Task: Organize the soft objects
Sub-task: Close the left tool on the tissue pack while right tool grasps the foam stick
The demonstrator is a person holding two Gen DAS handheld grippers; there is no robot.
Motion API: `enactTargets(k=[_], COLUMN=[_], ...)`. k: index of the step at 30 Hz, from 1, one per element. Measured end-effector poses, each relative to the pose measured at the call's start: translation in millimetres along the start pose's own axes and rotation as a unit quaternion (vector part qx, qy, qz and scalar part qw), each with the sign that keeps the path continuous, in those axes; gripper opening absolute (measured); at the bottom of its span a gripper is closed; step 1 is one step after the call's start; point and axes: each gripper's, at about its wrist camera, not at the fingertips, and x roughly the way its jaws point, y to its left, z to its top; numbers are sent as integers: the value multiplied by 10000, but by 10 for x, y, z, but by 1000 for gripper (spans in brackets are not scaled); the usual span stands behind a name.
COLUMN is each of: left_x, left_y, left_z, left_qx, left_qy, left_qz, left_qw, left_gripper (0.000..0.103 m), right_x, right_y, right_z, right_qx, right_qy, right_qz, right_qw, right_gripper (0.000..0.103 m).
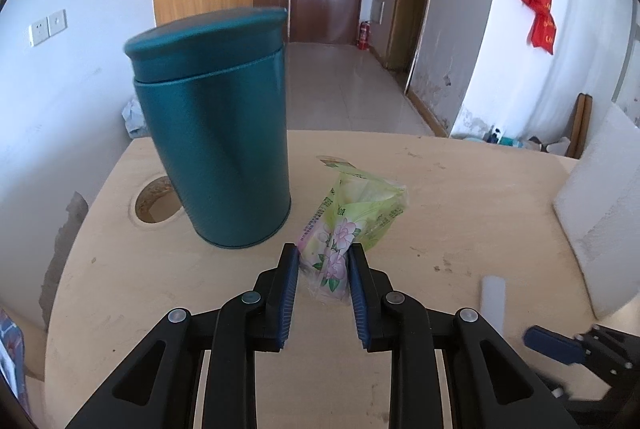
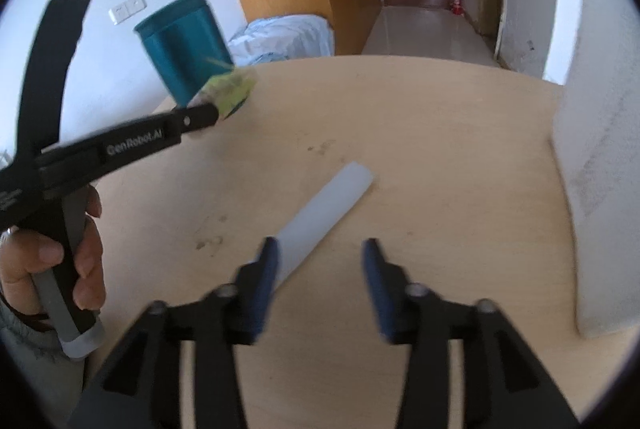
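Note:
A soft green plastic packet printed with pink flowers is pinched at its near end by my left gripper, which is shut on it. The right wrist view shows the same packet blurred at the tip of the left gripper, raised off the tabletop. My right gripper is open over the table. A flat white strip lies on the wood, its near end beside the left finger, with no pad pressing on it.
A tall teal lidded canister stands just left of the packet, near a round hole in the round wooden table. A white foam board leans at the table's right edge. A hand grips the left tool's handle.

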Motion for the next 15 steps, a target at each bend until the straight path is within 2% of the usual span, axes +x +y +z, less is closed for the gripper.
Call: enactTargets(k=[2, 4, 13, 14, 15], left_x=[-50, -87, -154, -166, -182], left_y=[6, 16, 96, 109, 120], left_z=[-7, -6, -39, -39, -39], left_qx=[7, 22, -38, -56, -77], left_qy=[-50, -91, -204, -212, -229], left_qz=[-17, -48, -43, -62, -75], left_qw=[10000, 9999, 9998, 9997, 9997], left_gripper=[26, 27, 27, 27, 27], right_x=[67, 77, 226, 237, 244], right_y=[56, 97, 185, 206, 236], right_z=[12, 26, 78, 78, 67], right_qx=[-78, -145, -354, -400, -442], right_qy=[74, 19, 48, 62, 64], right_qz=[40, -87, -659, -728, -748], right_qw=[9999, 9999, 9972, 9965, 9962], right_gripper=[68, 71, 72, 71, 64])
